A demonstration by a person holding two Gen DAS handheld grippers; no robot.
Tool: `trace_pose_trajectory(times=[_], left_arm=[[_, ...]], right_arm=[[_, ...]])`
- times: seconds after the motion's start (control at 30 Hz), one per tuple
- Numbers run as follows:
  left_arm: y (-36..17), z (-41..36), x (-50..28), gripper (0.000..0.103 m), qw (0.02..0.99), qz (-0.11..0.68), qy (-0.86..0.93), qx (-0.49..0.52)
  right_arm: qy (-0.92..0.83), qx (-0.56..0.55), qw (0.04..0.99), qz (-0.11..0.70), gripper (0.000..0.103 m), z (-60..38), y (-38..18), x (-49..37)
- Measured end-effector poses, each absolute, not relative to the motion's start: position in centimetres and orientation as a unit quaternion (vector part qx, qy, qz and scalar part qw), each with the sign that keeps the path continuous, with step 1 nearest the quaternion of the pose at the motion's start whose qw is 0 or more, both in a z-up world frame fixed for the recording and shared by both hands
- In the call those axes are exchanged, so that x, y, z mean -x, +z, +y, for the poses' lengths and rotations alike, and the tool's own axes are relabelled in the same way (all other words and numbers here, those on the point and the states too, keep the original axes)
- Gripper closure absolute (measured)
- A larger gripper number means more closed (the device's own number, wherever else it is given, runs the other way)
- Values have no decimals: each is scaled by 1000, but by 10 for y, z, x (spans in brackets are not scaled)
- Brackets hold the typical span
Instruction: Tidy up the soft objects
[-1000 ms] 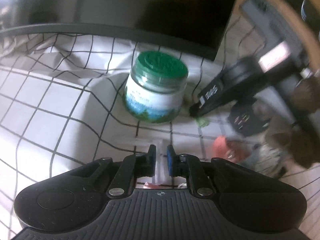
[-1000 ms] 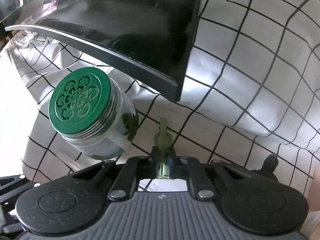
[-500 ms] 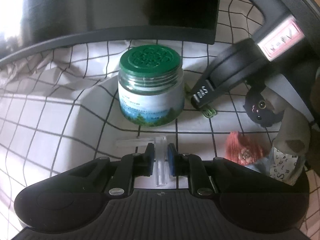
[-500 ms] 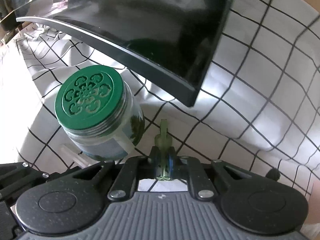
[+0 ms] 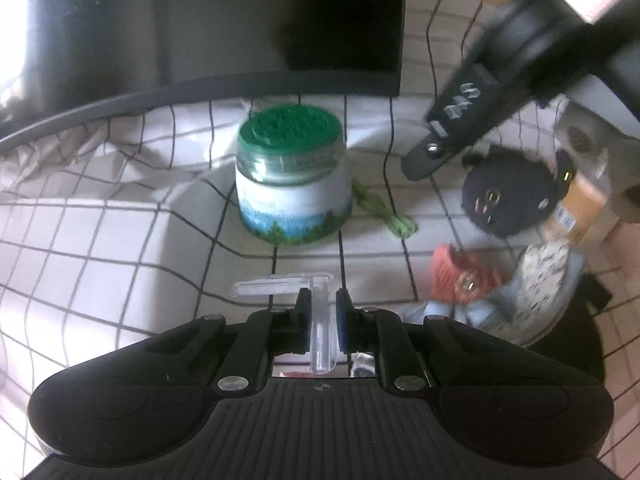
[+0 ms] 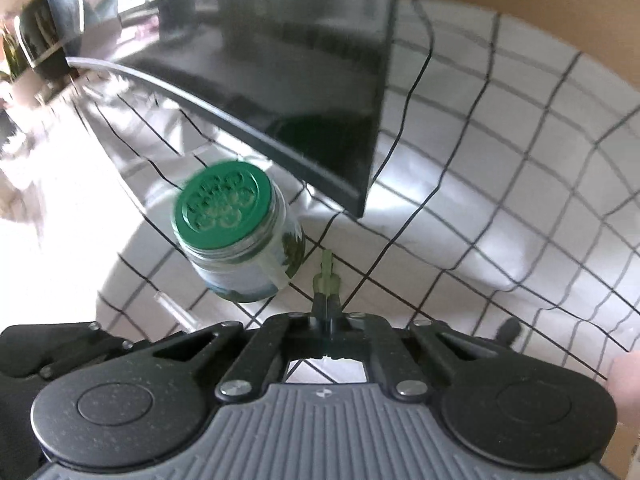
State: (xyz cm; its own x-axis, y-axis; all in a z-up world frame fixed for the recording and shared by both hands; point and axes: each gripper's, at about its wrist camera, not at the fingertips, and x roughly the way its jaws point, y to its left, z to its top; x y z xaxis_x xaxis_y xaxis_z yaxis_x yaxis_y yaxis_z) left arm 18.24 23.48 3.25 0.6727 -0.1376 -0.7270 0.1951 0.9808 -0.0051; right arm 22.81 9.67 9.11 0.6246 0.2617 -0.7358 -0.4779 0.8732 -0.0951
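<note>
So, counting it up: one green-lidded jar [image 5: 292,184], one green cord [image 5: 384,212], one black plush [image 5: 508,200], one orange knit bit [image 5: 460,276] and one speckled blue-white cloth piece [image 5: 540,280], all on the checked cloth [image 5: 100,248] covering the surface, with one dark monitor [image 5: 240,20] behind.

The right claw [image 6: 328,304] is clenched tight. The cord shows right at its tips, just right of the jar. From the left view it looks like it's lying on the cloth under that claw, so I can't tell if it's pinched.

The left claw [image 5: 322,312] has just been closing, with one clear plastic angle piece [image 5: 322,320] between its pads. Can't tell if they actually press on it.
</note>
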Motion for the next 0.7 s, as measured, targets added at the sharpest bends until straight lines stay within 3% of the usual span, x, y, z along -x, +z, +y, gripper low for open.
trace_pose_trajectory(times=[0.7], left_arm=[[145, 200, -178, 88, 954, 266, -137, -27]], right_arm=[[233, 37, 927, 292, 103, 0, 203, -141]])
